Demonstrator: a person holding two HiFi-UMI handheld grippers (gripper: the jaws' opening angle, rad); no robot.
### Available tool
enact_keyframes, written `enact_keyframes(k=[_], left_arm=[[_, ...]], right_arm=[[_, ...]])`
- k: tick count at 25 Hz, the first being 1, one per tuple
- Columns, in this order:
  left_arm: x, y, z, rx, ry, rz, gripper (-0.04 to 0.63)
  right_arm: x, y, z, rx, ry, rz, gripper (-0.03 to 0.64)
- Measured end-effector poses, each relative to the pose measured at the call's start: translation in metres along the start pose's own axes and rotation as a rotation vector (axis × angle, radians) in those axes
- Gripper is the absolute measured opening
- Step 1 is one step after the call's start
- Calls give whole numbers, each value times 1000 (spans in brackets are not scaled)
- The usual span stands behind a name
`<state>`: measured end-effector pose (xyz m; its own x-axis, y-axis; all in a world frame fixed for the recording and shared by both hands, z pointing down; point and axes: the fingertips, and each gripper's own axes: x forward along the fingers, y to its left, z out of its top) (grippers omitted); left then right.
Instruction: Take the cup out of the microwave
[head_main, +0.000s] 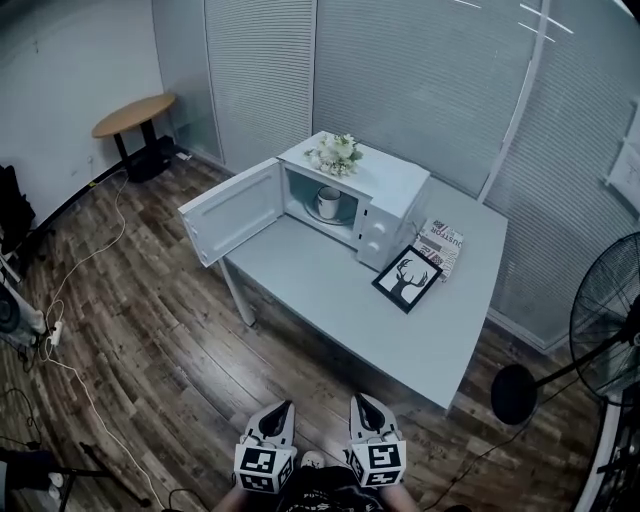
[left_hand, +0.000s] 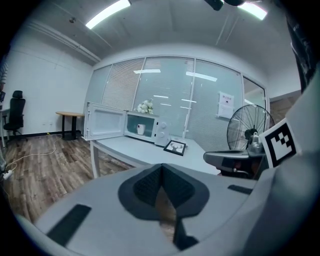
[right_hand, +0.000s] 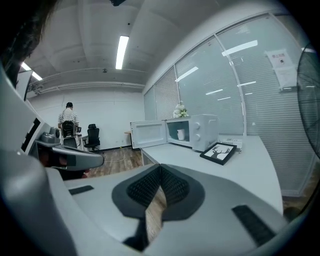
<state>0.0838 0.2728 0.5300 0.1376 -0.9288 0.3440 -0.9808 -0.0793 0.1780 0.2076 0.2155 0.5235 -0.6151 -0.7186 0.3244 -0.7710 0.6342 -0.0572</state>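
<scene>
Since my left gripper and right gripper hang well short of the pale grey table, both shut on nothing, I judge this the approach step. The white ceramic cup sits inside the white box microwave, whose door is swung open. Next up, I reckon: close in, open one gripper's jaws and reach in for the cup.

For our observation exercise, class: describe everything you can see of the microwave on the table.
The microwave is a white box, seemingly painted metal, standing upright on the far part of the pale table. Its door is swung wide open to the left in the head view; two round knobs sit on its right front panel. A white cup stands inside, and white flowers rest on top.
</scene>
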Motion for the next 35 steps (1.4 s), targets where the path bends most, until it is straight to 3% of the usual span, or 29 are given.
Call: enact_keyframes(k=[12, 25, 35], left_arm=[[63, 21, 17, -1, 2, -51, 5], [168, 110, 88, 33, -25, -106, 5], [218, 154, 106, 46, 12, -178, 5]], right_arm=[[52, -11, 2, 27, 23, -14, 5], [173, -30, 49, 57, 27, -93, 5], [232, -27, 59, 83, 60, -151, 5]])
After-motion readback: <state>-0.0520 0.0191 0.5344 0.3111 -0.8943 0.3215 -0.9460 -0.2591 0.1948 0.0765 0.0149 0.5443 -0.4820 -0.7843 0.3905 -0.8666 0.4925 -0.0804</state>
